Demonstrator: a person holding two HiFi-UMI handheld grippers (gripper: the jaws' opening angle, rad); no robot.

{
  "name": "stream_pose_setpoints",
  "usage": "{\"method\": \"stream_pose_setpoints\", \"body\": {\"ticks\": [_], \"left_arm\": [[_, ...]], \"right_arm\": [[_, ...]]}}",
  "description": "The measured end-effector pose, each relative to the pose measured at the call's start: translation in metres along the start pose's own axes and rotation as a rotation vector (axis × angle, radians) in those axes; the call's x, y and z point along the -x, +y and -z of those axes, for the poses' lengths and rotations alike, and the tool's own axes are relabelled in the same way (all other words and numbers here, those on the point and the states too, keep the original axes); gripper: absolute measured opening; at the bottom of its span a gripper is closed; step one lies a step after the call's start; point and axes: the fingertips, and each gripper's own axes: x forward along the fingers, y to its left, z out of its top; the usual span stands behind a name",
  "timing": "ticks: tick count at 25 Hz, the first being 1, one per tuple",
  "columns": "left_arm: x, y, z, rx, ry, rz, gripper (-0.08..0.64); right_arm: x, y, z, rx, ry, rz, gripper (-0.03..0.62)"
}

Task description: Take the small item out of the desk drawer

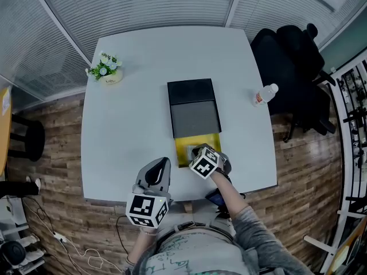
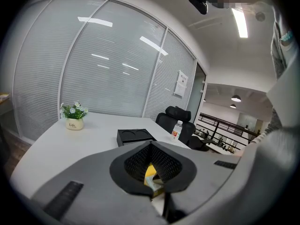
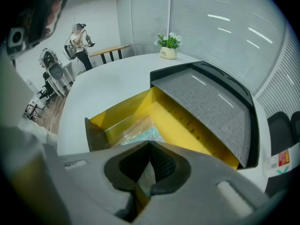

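Observation:
A black desk organiser (image 1: 194,109) stands mid-table with its yellow drawer (image 1: 186,149) pulled out toward me. In the right gripper view the drawer (image 3: 180,121) holds a small clear-wrapped teal packet (image 3: 140,136). My right gripper (image 3: 150,145) is down at the drawer's open end, its jaws shut on the packet's near edge. From the head view that gripper (image 1: 199,152) sits over the drawer. My left gripper (image 1: 160,165) hovers by the table's front edge, left of the drawer. Its jaws (image 2: 151,145) are shut and hold nothing, and the organiser (image 2: 134,135) lies ahead of them.
A small potted plant (image 1: 106,71) stands at the far left corner of the white table (image 1: 126,125). A water bottle (image 1: 264,94) stands near the right edge, with a black office chair (image 1: 292,62) beyond it. Window blinds run behind the table.

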Motion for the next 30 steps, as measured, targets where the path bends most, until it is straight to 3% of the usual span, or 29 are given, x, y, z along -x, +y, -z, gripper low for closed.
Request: {"method": "stream_pose_setpoints", "body": {"ticks": [8,18,30], "left_arm": [[-0.002,-0.009,0.002,-0.047,0.008,0.026,-0.002],[0.007,-0.009,0.0,-0.045,0.003,0.023,-0.002],[0.009,-0.013,-0.008,-0.06,-0.012,0.035,-0.002]], "right_arm": [[0.001,0.0,-0.001,0.002,-0.017,0.003,0.005],[0.004,0.004,0.0,0.017,-0.013,-0.009,0.003],[0.042,0.003,-0.025,0.029,-0.075,-0.009,0.003]]}}
